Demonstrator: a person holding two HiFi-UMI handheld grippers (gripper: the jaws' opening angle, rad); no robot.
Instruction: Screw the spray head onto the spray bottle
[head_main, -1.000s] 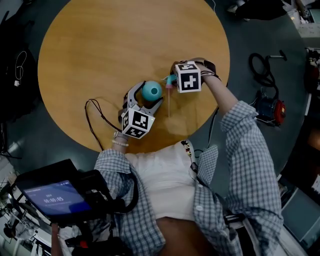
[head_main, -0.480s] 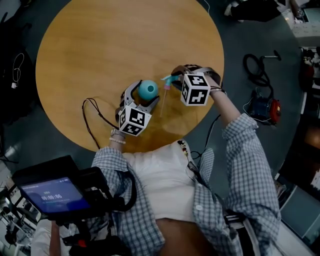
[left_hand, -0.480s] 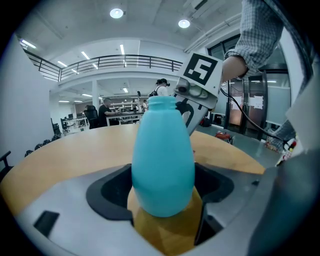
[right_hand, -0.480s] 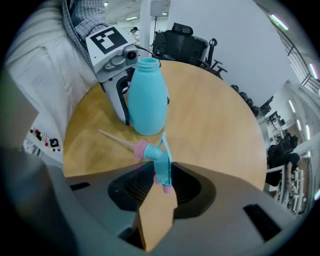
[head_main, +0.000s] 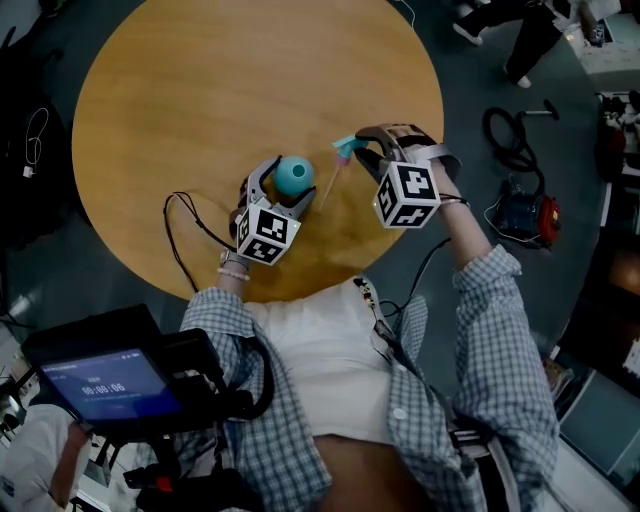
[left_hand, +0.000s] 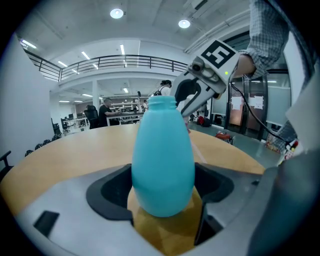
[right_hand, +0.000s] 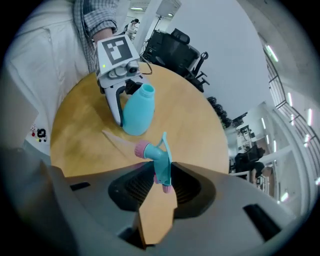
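A teal spray bottle (head_main: 294, 175) stands upright on the round wooden table (head_main: 200, 90), its neck open at the top. My left gripper (head_main: 288, 192) is shut on its body; in the left gripper view the bottle (left_hand: 162, 155) fills the space between the jaws. The teal spray head (head_main: 345, 148) with pink nozzle and collar is clamped in my right gripper (head_main: 360, 152), whose jaws have just been closing on it. It hangs just right of the bottle, its thin dip tube (head_main: 327, 185) slanting down towards the table. In the right gripper view the spray head (right_hand: 160, 160) sits between the pads, bottle (right_hand: 137, 115) beyond.
A black cable (head_main: 185, 228) loops on the table by my left wrist. The table's near edge runs just below both grippers. A dark device with a lit screen (head_main: 105, 385) sits at lower left. Coiled cables and a red-blue tool (head_main: 522, 215) lie on the floor at right.
My right gripper has risen and swung right with the spray head, tilting steeper; the dip tube now slants beside the bottle. The left gripper and bottle have stayed put.
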